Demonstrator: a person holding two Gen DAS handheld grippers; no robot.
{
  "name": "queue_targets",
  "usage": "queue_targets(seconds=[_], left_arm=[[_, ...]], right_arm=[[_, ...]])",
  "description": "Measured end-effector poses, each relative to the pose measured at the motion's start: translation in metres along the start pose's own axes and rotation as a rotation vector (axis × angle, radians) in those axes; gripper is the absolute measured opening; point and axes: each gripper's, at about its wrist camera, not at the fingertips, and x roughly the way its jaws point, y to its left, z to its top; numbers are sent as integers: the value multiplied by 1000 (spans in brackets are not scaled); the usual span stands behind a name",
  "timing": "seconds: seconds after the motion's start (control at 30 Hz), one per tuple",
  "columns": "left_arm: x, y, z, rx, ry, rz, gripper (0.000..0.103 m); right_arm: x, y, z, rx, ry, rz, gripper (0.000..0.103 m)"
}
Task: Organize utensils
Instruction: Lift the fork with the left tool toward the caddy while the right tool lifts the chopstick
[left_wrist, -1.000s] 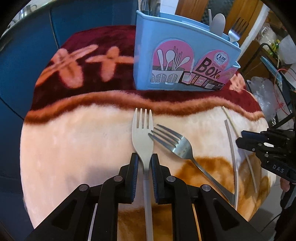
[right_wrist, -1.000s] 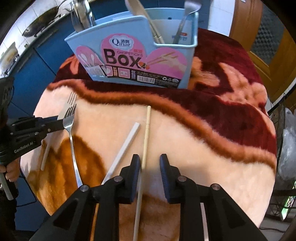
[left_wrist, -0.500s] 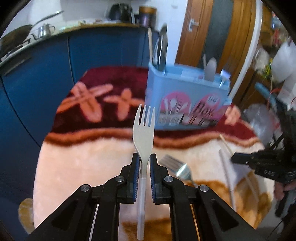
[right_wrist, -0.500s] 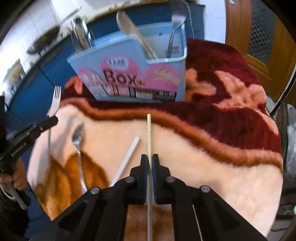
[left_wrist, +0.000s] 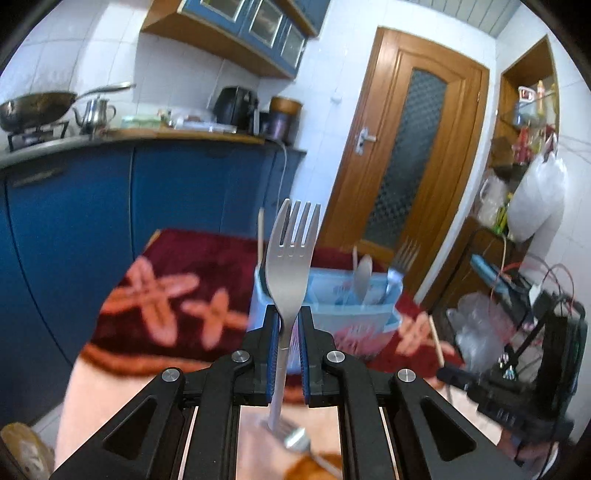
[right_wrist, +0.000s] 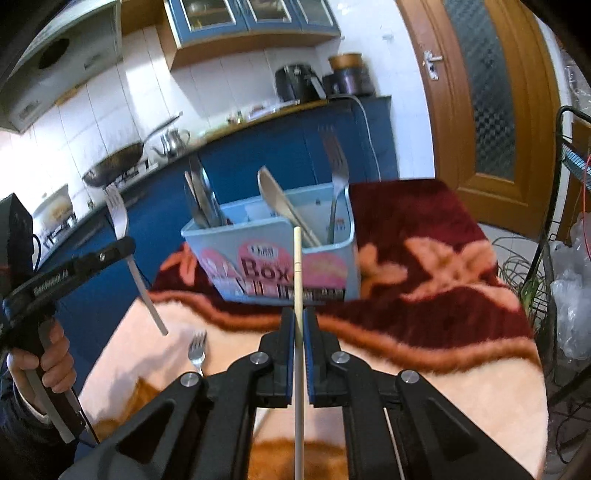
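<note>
My left tongs clamp the neck of a matte grey metal fork, tines up, and my right tongs pinch a pale wooden chopstick, both raised before the light-blue plastic utensil box on the blanket-covered bench.

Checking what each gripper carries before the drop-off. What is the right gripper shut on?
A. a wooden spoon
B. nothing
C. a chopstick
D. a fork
C: the right gripper is clamped on a thin pale chopstick pointing toward the box, while the fork sits in the left gripper.
</note>
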Motion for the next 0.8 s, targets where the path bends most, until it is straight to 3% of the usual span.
queue_targets(seconds=[0.23, 0.4, 0.8], left_arm=[[3, -7, 43, -15, -106, -17, 10], [16, -10, 59, -2, -167, 12, 10], [57, 4, 42, -28, -176, 38, 10]], right_arm=[[-7, 0, 4, 1, -80, -8, 7], [-9, -4, 10, 14, -117, -5, 7], [-2, -13, 45, 26, -216, -27, 7]])
